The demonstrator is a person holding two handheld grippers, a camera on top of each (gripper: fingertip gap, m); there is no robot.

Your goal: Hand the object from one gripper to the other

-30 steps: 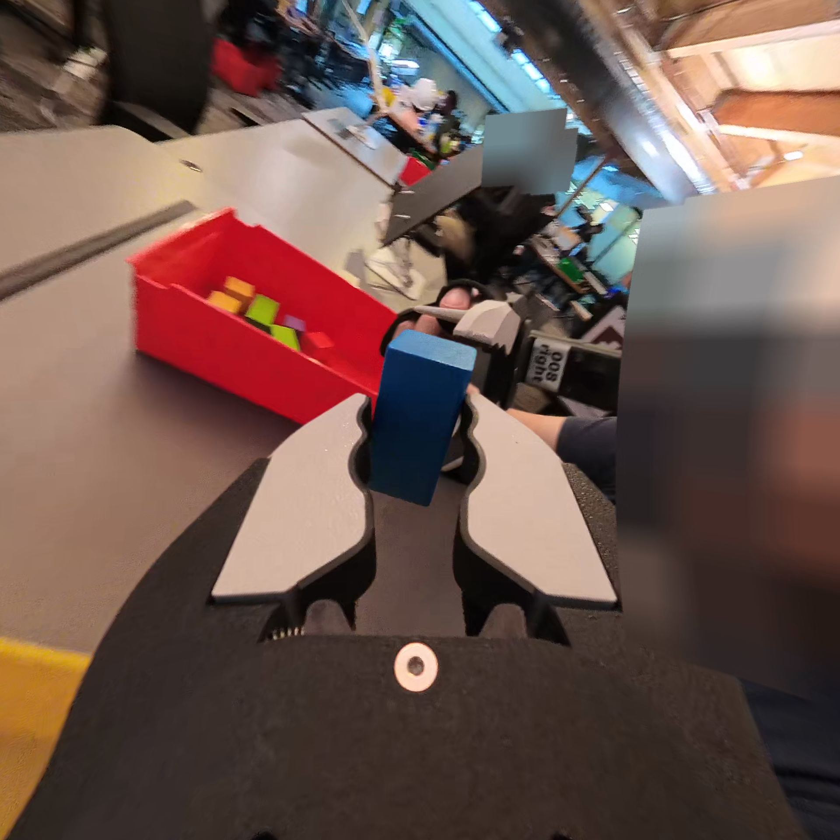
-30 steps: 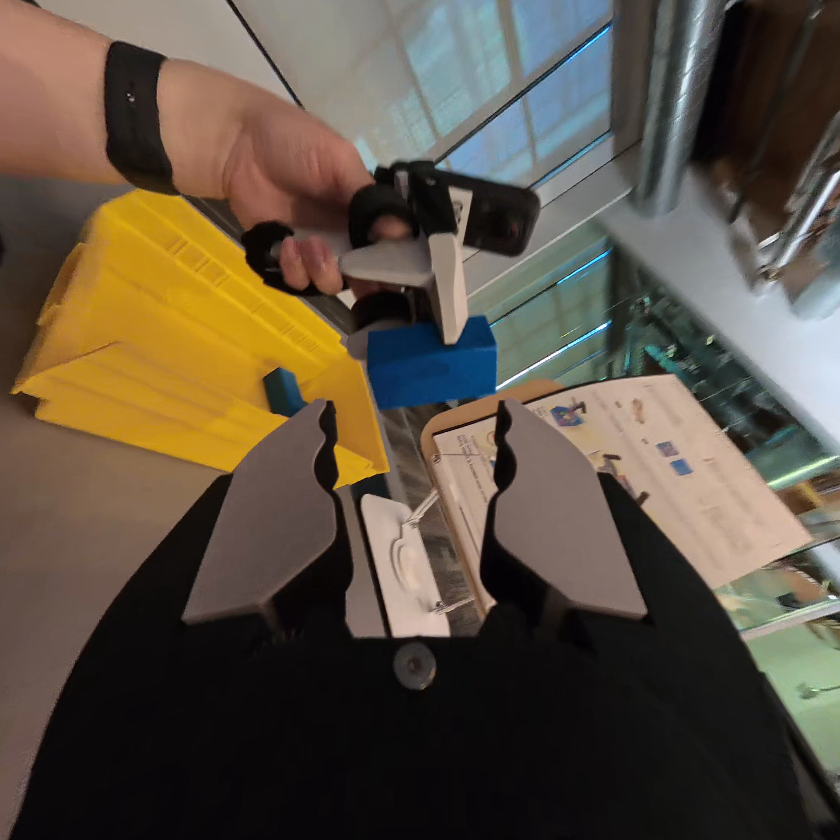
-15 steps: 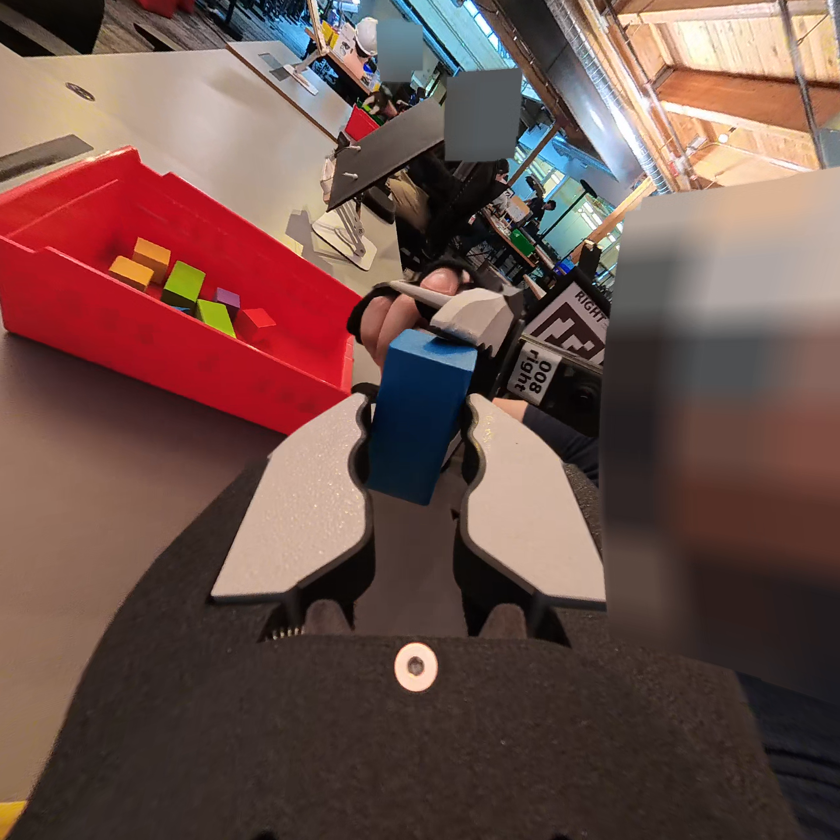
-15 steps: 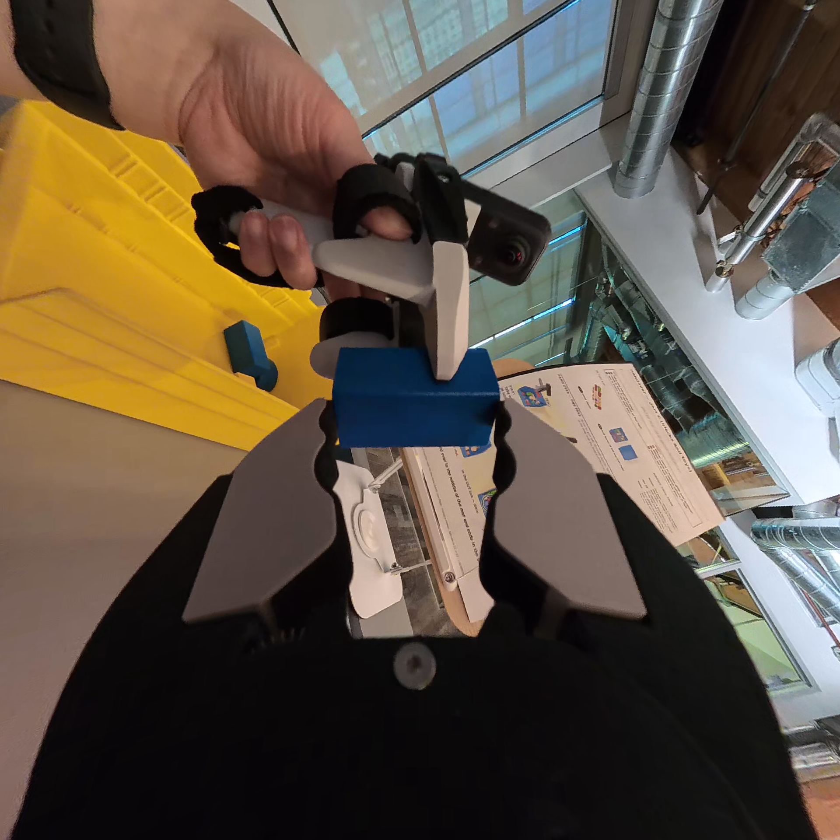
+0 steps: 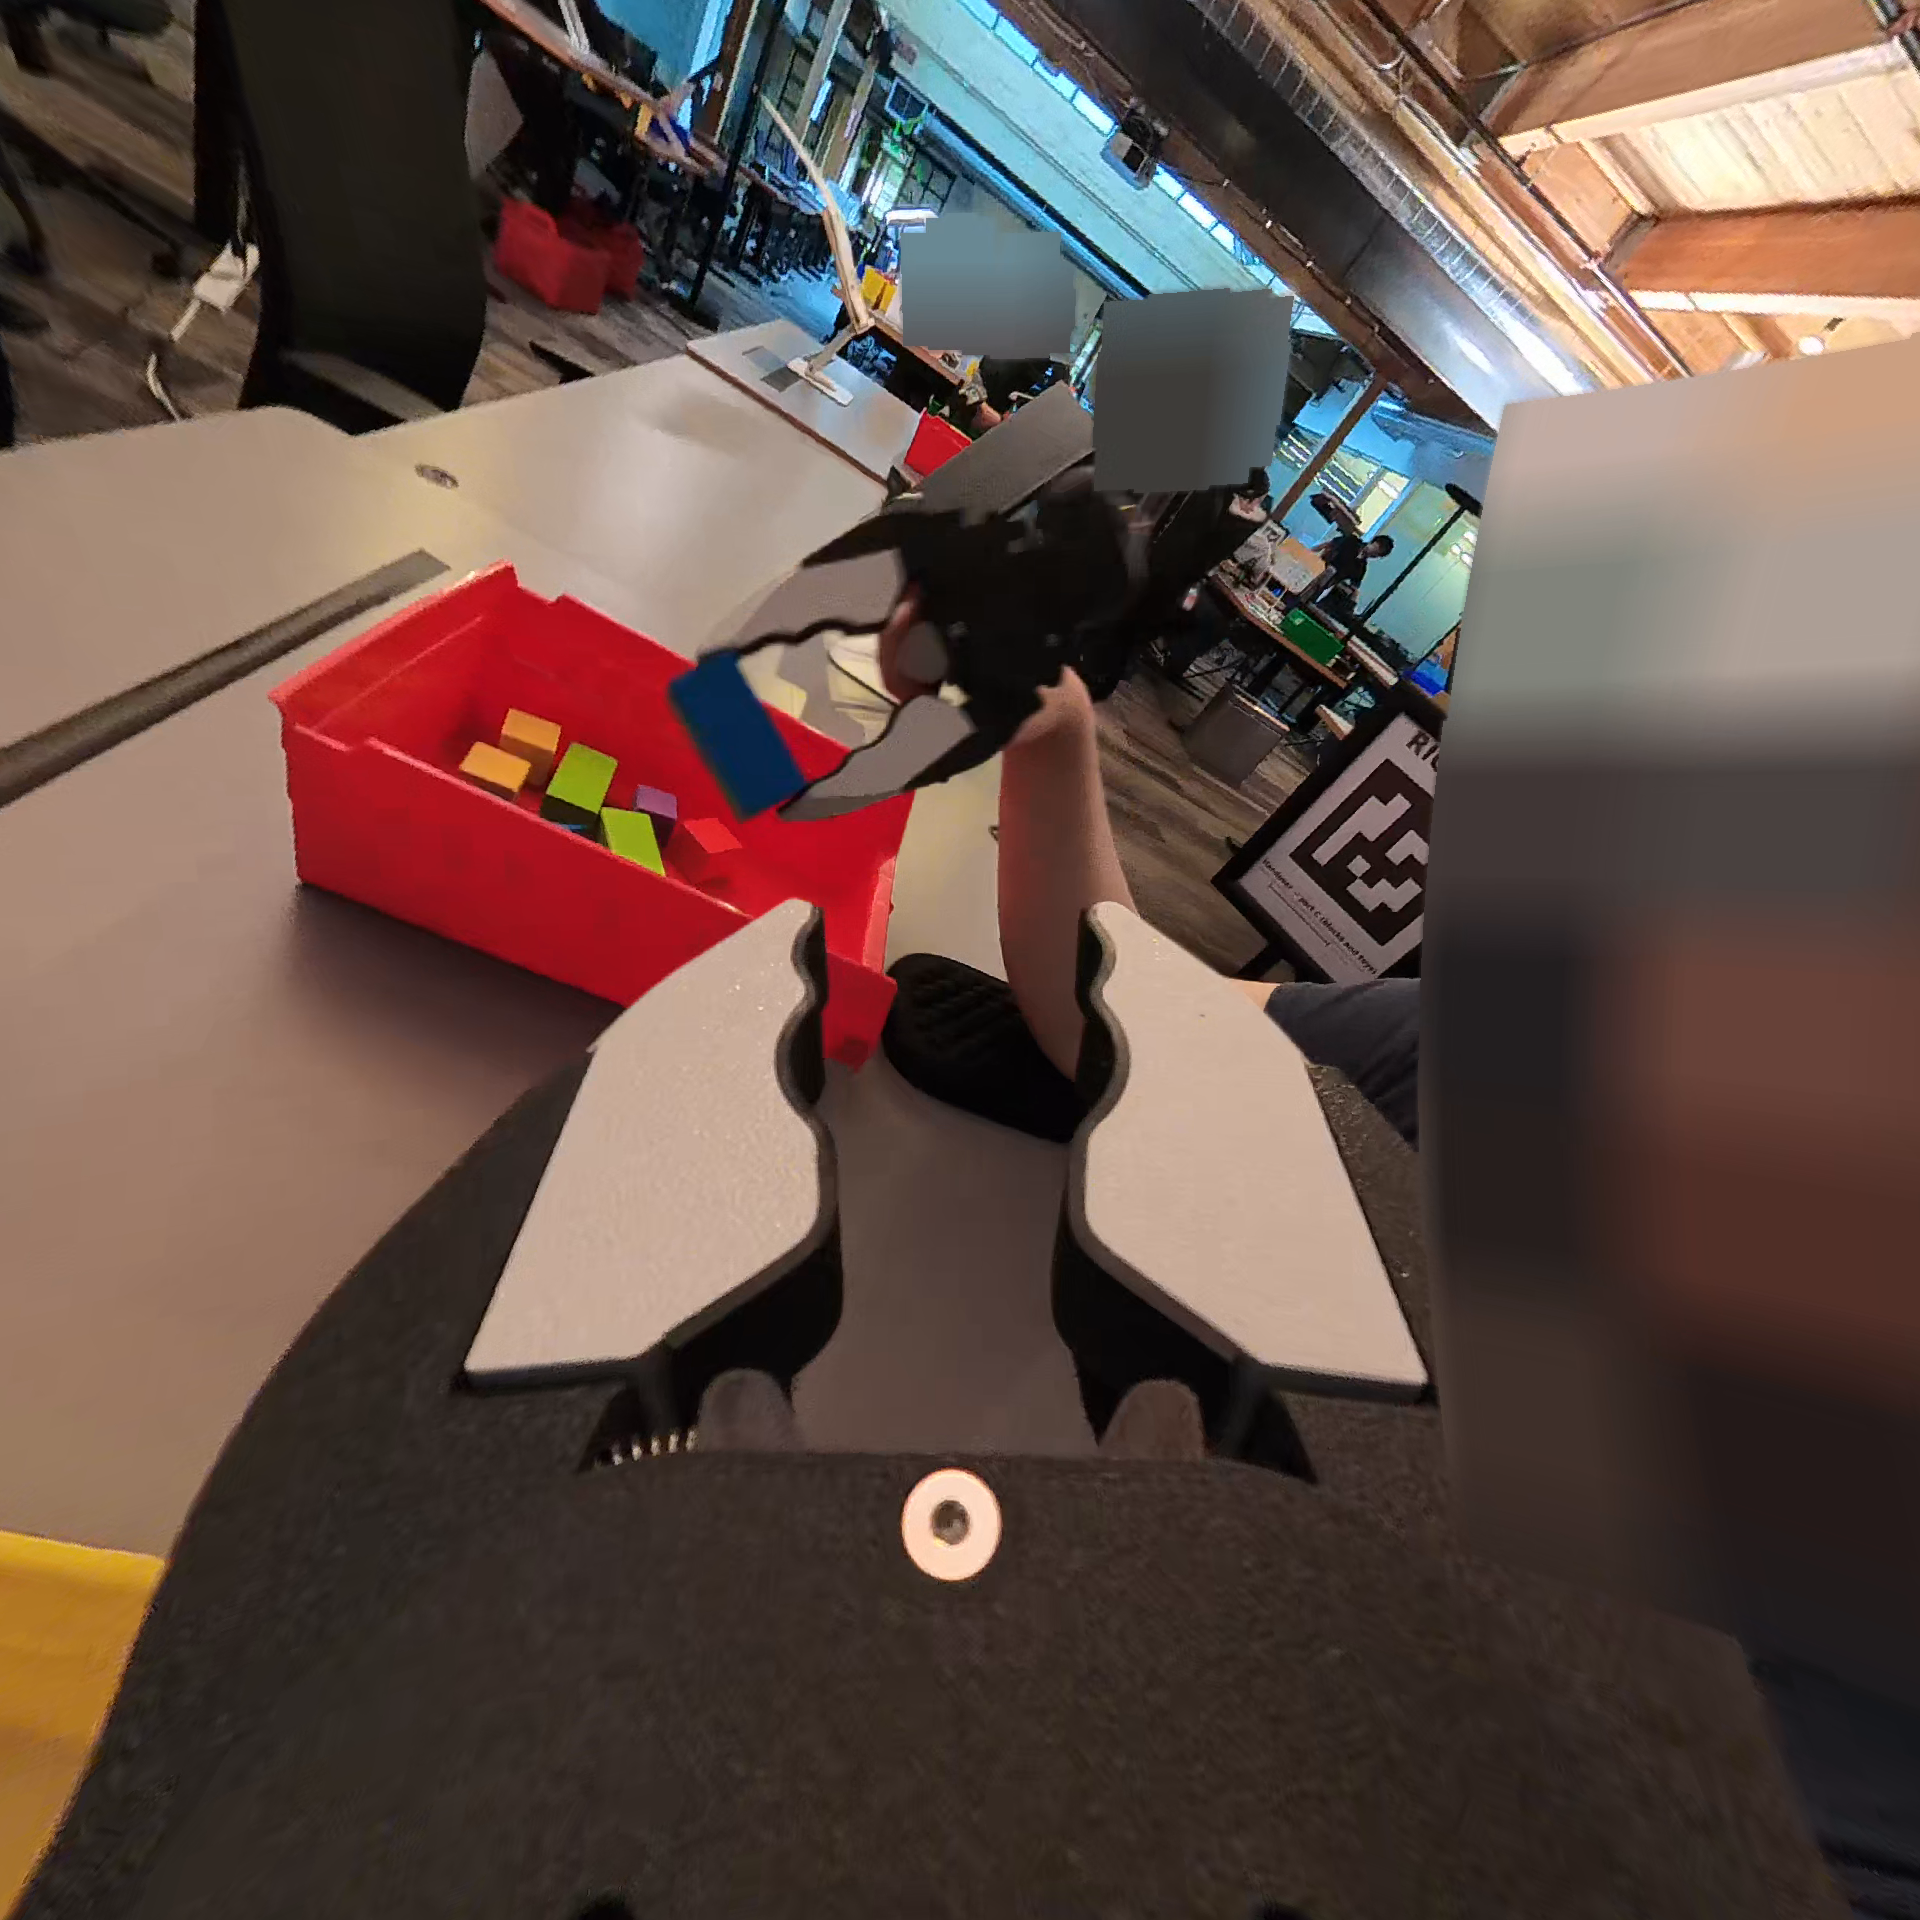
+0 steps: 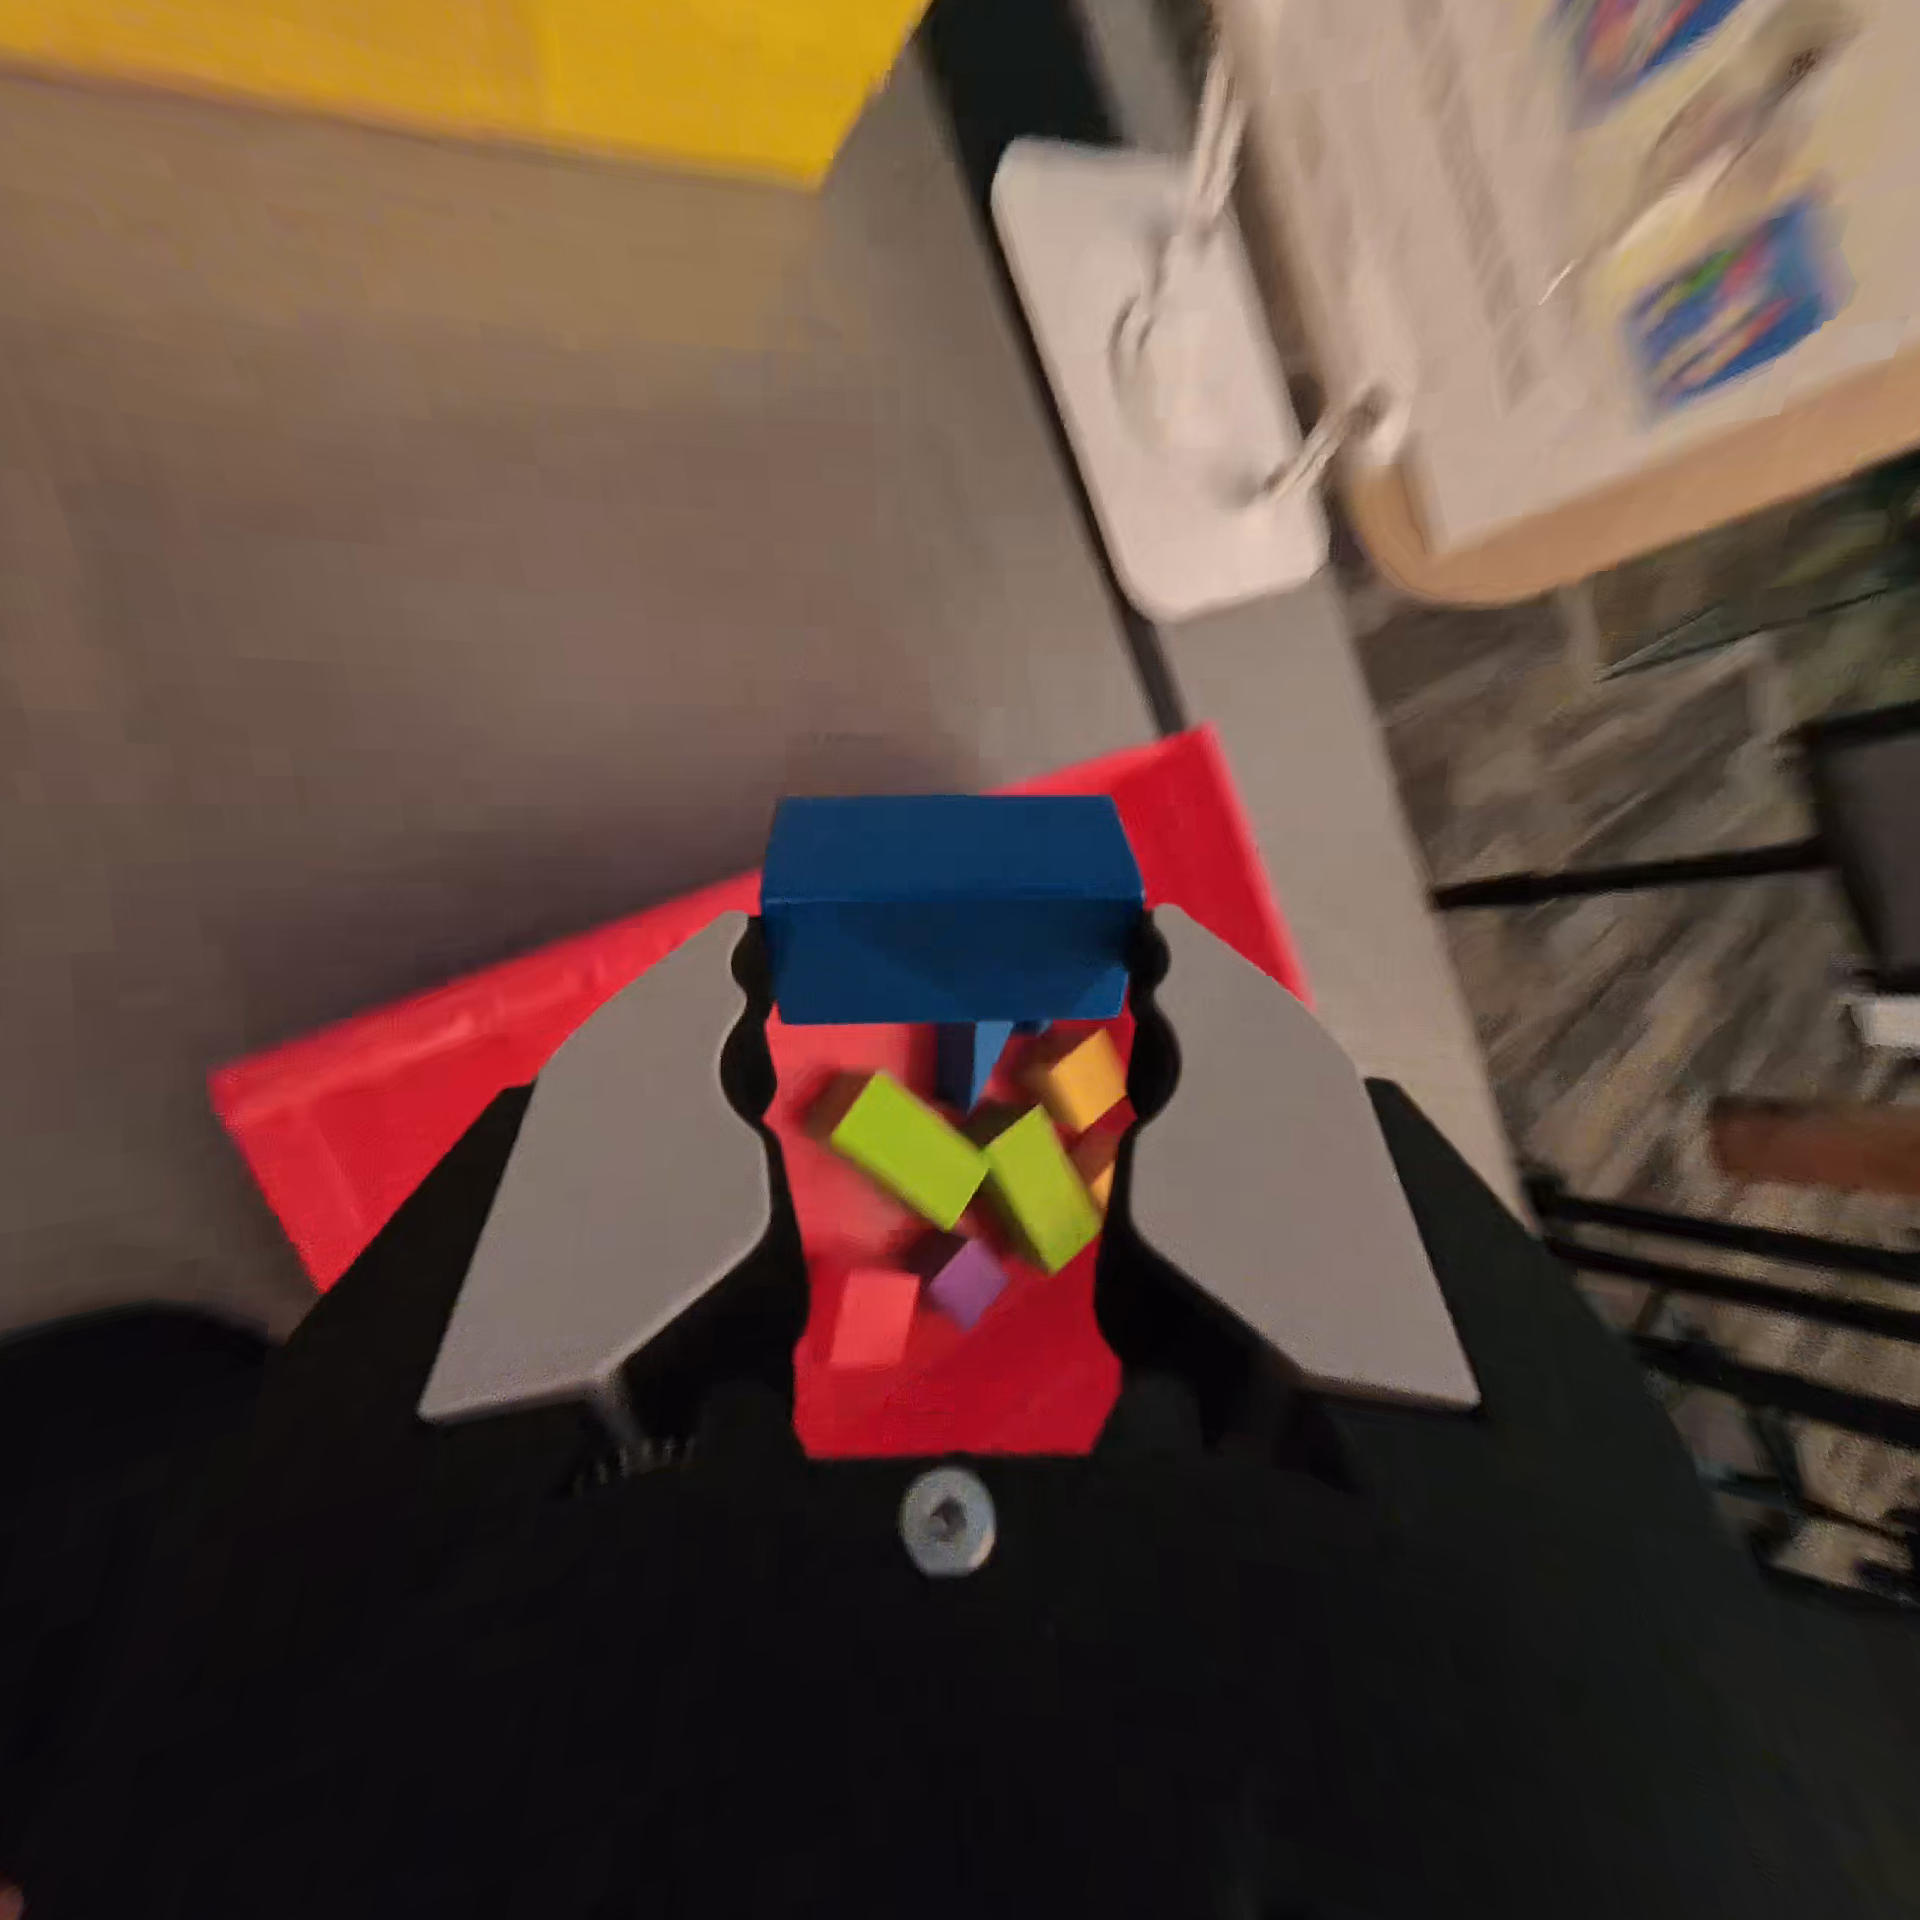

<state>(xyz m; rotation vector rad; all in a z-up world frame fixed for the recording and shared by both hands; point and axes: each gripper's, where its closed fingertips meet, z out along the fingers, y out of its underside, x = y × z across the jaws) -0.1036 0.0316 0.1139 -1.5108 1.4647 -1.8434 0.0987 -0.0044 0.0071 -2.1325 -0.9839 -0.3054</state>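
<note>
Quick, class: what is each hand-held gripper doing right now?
Left hand-held gripper: open, holding nothing.
Right hand-held gripper: shut on the blue block, above the red bin.

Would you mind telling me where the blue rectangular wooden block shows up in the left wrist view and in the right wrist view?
Left wrist view: the blue rectangular wooden block is above centre, farther off, held in the right claw over the red plastic bin.
Right wrist view: the block is at centre, clamped between that claw's fingertips.
Shared landmark: the red bin with its two lime-green blocks.
</note>
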